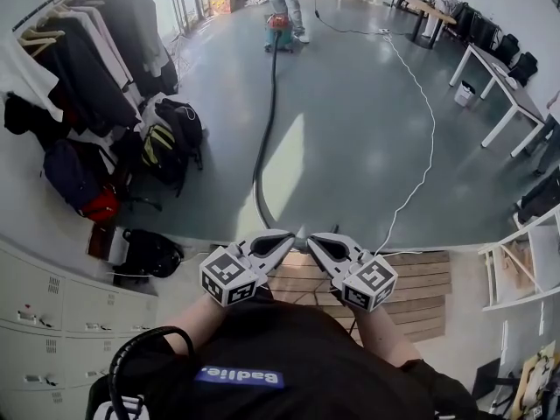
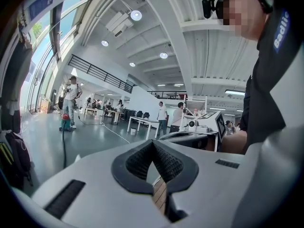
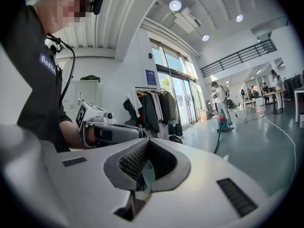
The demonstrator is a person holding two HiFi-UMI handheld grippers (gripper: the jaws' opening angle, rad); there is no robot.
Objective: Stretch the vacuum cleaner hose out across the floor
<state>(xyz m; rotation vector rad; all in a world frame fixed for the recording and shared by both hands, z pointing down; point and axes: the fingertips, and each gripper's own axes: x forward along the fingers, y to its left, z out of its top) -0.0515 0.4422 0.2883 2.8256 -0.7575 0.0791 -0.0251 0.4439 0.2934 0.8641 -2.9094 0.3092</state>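
Your left gripper [image 1: 284, 237] and your right gripper [image 1: 317, 239] are side by side in front of you, with the tips almost meeting. On each one the jaws are pressed together, and neither has hold of anything. The long black vacuum cleaner hose [image 1: 269, 112] lies on the glossy grey floor [image 1: 350, 138]. It runs from the small red vacuum cleaner [image 1: 278, 31] far off, and its near end goes out of sight behind your left gripper.
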